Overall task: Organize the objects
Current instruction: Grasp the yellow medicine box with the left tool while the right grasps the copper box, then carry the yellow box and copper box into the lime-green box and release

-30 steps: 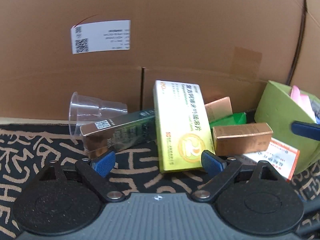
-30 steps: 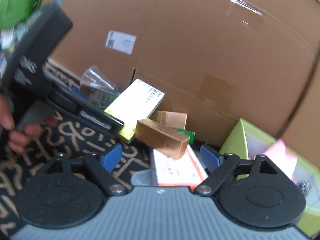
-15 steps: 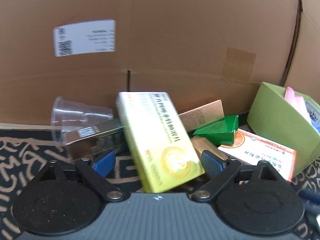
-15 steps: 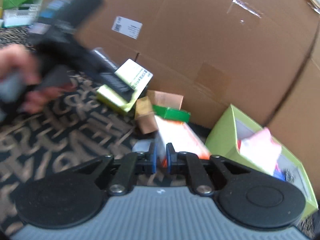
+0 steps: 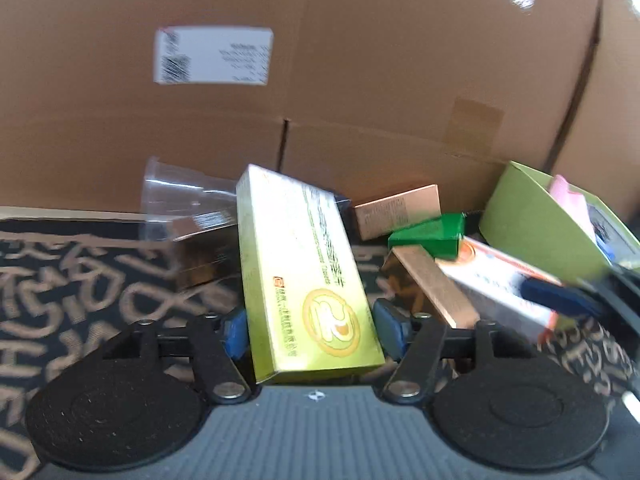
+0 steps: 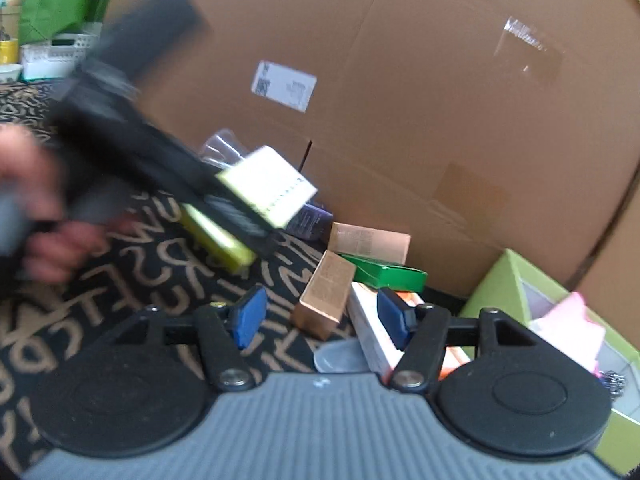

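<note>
**Yellow-green box between my left jaws, white-and-orange carton beside my right**

Left wrist view: my left gripper [image 5: 310, 330] has the yellow-green box [image 5: 304, 276] between its blue pads, and the jaws are closing on it; the left pad sits against the box's edge, the right pad just beside its other edge; the box tilts up toward the cardboard wall [image 5: 320, 80]. Behind it lie a clear plastic cup [image 5: 176, 192] on its side and a dark shiny box [image 5: 200, 248]; to the right crowd a copper box [image 5: 430, 284], a green carton [image 5: 432, 236], a second copper box [image 5: 396, 210] and a white-and-orange carton [image 5: 496, 280]; the lime bin [image 5: 532, 220] stands at the right edge of the patterned mat [image 5: 80, 280].

Right wrist view: my right gripper [image 6: 320, 316] is opening; its right pad lies against the white-and-orange carton [image 6: 372, 328], but nothing is pinched; the copper box [image 6: 326, 294] stands just ahead between the fingers; a translucent lid-like piece [image 6: 340, 356] lies near; my left hand [image 6: 44, 216] is blurred, its gripper carrying the yellow-green box [image 6: 268, 188] clear of the mat; the lime bin [image 6: 500, 292] holds pink paper [image 6: 568, 328].
</note>
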The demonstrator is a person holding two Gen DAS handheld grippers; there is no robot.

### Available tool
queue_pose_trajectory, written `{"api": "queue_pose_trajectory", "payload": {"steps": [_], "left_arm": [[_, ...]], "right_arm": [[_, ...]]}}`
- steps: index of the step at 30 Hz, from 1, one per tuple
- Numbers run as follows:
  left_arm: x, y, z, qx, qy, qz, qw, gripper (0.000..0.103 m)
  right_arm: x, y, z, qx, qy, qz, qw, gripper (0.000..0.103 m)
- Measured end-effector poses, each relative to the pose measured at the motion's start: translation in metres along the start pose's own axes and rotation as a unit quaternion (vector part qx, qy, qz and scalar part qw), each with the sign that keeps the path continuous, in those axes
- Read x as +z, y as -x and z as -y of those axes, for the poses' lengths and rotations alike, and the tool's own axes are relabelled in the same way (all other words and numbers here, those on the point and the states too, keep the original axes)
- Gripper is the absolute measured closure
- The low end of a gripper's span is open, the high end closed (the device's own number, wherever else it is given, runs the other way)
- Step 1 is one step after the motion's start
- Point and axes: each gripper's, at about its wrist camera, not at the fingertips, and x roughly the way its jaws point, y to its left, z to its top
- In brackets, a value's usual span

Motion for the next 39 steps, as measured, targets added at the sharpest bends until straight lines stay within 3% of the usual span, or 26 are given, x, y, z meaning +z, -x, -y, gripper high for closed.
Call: {"api": "queue_pose_trajectory", "payload": {"steps": [2, 5, 6, 8, 10, 16, 25, 26, 27, 29, 33, 37, 39], "left_arm": [[-0.006, 0.018, -0.004, -0.018, -0.001, -0.005, 0.9998, 0.074], [-0.015, 0.035, -0.007, -0.03, 0.002, -0.015, 0.9994, 0.074], [-0.018, 0.038, -0.006, -0.032, -0.001, -0.015, 0.9994, 0.075], [-0.023, 0.044, -0.004, -0.036, -0.005, -0.012, 0.9993, 0.075], [-0.026, 0.048, -0.004, -0.043, -0.001, -0.015, 0.999, 0.077], [-0.04, 0.061, -0.002, -0.076, 0.021, -0.035, 0.9962, 0.083], [-0.075, 0.1, 0.011, -0.083, 0.001, -0.055, 0.995, 0.082], [-0.077, 0.104, 0.013, -0.078, 0.0, -0.055, 0.9954, 0.074], [-0.078, 0.108, 0.015, -0.07, 0.001, -0.054, 0.9961, 0.053], [-0.078, 0.112, 0.018, -0.05, 0.006, -0.036, 0.9981, 0.022], [-0.065, 0.109, 0.035, -0.016, -0.031, -0.005, 0.9994, 0.02], [-0.054, 0.097, 0.041, 0.02, -0.066, 0.013, 0.9975, 0.02], [-0.053, 0.088, 0.042, 0.042, -0.085, 0.005, 0.9955, 0.02]], "right_arm": [[0.005, -0.021, 0.002, 0.003, -0.018, -0.024, 1.0, 0.043], [0.007, -0.043, 0.005, 0.013, -0.05, -0.05, 0.997, 0.046], [0.007, -0.046, 0.009, 0.021, -0.072, -0.05, 0.996, 0.049], [0.005, -0.049, 0.016, 0.041, -0.117, -0.061, 0.99, 0.066], [0.0, -0.044, 0.019, 0.06, -0.14, -0.065, 0.986, 0.07], [-0.023, 0.005, 0.01, 0.078, -0.128, -0.061, 0.987, 0.071], [-0.067, 0.105, 0.011, 0.098, -0.165, -0.057, 0.98, 0.071], [-0.071, 0.115, 0.011, 0.099, -0.168, -0.057, 0.979, 0.071], [-0.075, 0.125, 0.01, 0.1, -0.171, -0.057, 0.979, 0.071], [-0.082, 0.135, 0.009, 0.099, -0.173, -0.055, 0.978, 0.071], [-0.084, 0.139, 0.009, 0.077, -0.169, -0.049, 0.981, 0.061], [-0.08, 0.143, 0.012, 0.075, -0.178, -0.033, 0.981, 0.058], [-0.078, 0.144, 0.012, 0.072, -0.174, -0.025, 0.982, 0.048]]}}
